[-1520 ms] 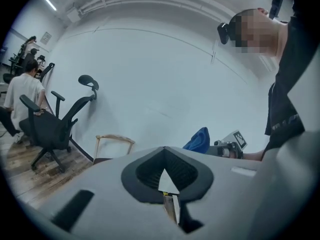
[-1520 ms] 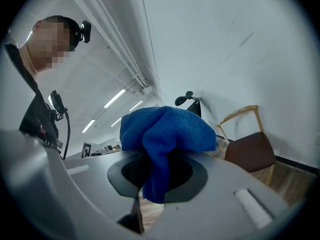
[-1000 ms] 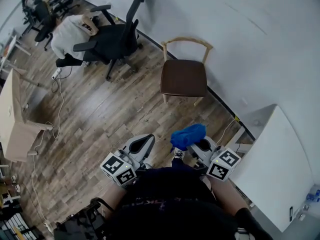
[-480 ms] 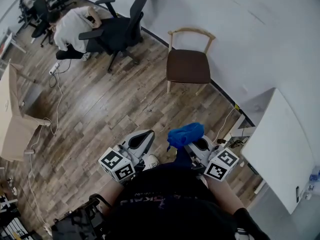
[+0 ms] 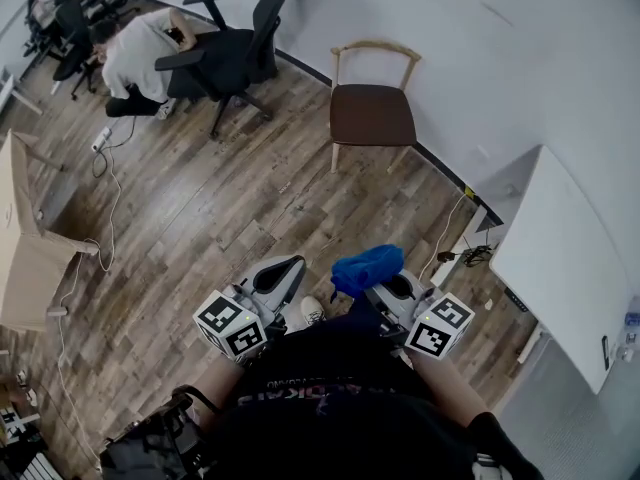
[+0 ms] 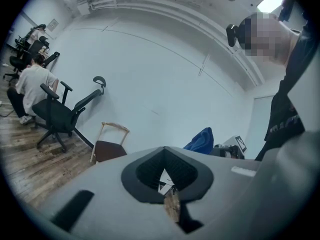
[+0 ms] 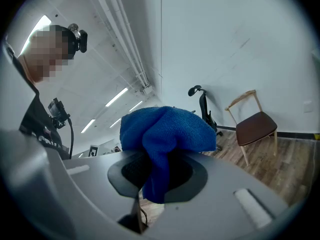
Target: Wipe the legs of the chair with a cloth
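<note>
A wooden chair (image 5: 372,109) with a brown seat and pale legs stands against the white wall, well ahead of me; it also shows small in the left gripper view (image 6: 109,145) and in the right gripper view (image 7: 254,122). My right gripper (image 5: 385,290) is shut on a bunched blue cloth (image 5: 366,268), which fills its jaws in the right gripper view (image 7: 165,136). My left gripper (image 5: 272,280) is held beside it at waist height, shut with nothing between its jaws. Both grippers are far from the chair.
A black office chair (image 5: 236,53) with a seated person (image 5: 135,56) stands at the back left. A white desk (image 5: 565,263) is on the right with cables (image 5: 462,253) at its foot. A cardboard box (image 5: 25,258) and a cord (image 5: 105,218) lie on the left floor.
The view has shifted: the wooden chair and office chair sit slightly farther up the frame and the white desk has come more into view. Both grippers keep their pose with the cloth held.
</note>
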### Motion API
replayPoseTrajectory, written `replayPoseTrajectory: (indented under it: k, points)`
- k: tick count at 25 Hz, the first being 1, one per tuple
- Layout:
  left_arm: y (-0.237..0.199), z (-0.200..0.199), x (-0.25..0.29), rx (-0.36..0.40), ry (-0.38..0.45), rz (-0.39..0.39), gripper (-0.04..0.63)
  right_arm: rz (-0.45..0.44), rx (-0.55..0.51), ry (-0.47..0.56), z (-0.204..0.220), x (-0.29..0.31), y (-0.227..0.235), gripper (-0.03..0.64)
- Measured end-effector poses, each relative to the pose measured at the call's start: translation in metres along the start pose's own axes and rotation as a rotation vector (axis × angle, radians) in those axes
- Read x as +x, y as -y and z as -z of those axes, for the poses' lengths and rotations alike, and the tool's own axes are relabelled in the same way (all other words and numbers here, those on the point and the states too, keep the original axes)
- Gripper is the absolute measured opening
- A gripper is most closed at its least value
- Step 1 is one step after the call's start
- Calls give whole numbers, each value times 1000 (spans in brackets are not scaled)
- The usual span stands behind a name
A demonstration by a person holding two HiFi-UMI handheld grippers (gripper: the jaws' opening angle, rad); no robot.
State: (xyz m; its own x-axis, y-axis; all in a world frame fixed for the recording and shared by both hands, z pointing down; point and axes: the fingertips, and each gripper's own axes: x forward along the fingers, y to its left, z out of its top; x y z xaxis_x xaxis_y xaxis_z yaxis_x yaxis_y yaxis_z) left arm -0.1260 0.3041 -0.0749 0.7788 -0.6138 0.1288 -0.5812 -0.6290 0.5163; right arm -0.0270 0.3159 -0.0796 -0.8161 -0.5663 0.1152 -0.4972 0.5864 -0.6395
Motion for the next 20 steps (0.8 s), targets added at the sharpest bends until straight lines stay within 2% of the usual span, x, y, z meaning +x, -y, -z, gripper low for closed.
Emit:
replayPoseTrajectory:
  k: [12, 20]
  points:
    - [17, 1, 3, -26, 37, 39, -2, -6, -61, -20, 8, -21, -17, 64]
    - [20, 10, 4, -37, 29, 35, -1, -20, -47, -33, 15, -23, -15, 64]
